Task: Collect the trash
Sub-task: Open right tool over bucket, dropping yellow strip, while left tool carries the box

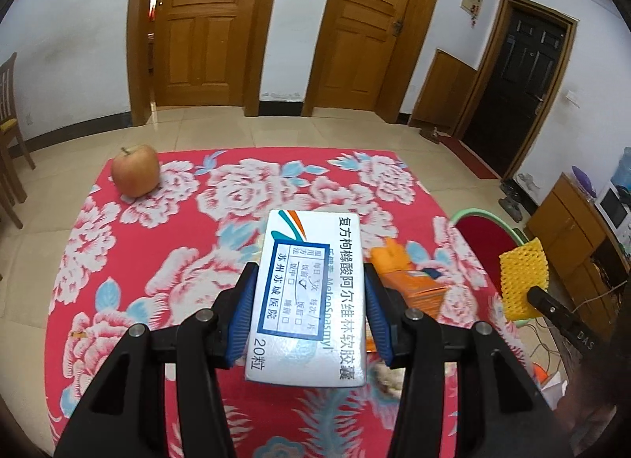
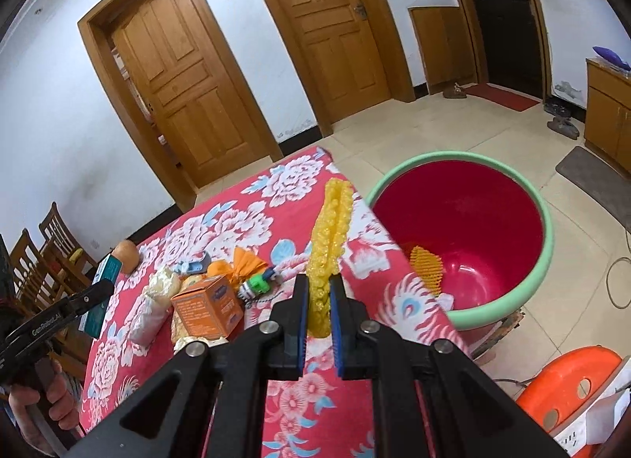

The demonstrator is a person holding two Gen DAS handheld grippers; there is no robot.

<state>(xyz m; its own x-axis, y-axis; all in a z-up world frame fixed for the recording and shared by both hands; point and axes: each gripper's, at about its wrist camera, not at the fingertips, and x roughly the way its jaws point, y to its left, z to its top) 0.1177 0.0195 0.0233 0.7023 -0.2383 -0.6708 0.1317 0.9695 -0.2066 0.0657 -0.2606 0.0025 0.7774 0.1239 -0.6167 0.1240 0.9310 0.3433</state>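
My left gripper (image 1: 309, 280) is shut on a white medicine box (image 1: 311, 260) with blue print, held above the red floral tablecloth (image 1: 165, 260). My right gripper (image 2: 318, 285) is shut on a flattened yellow foam net sleeve (image 2: 331, 233), lifted over the table's right edge. That sleeve (image 1: 522, 276) shows at the right of the left wrist view too. Beside the table stands a red basin with a green rim (image 2: 548, 229), and another yellow foam net (image 2: 426, 264) lies inside it. In the right wrist view the left gripper (image 2: 94, 292) with its box (image 2: 104, 268) appears at the far left.
An apple (image 1: 136, 174) sits at the table's far left corner. An orange carton (image 2: 207, 310), a crumpled plastic bag (image 2: 155, 300), orange wrapping (image 2: 246, 262) and small bits lie mid-table. An orange stool (image 2: 572, 383) stands at lower right, wooden chairs (image 2: 43, 257) at left.
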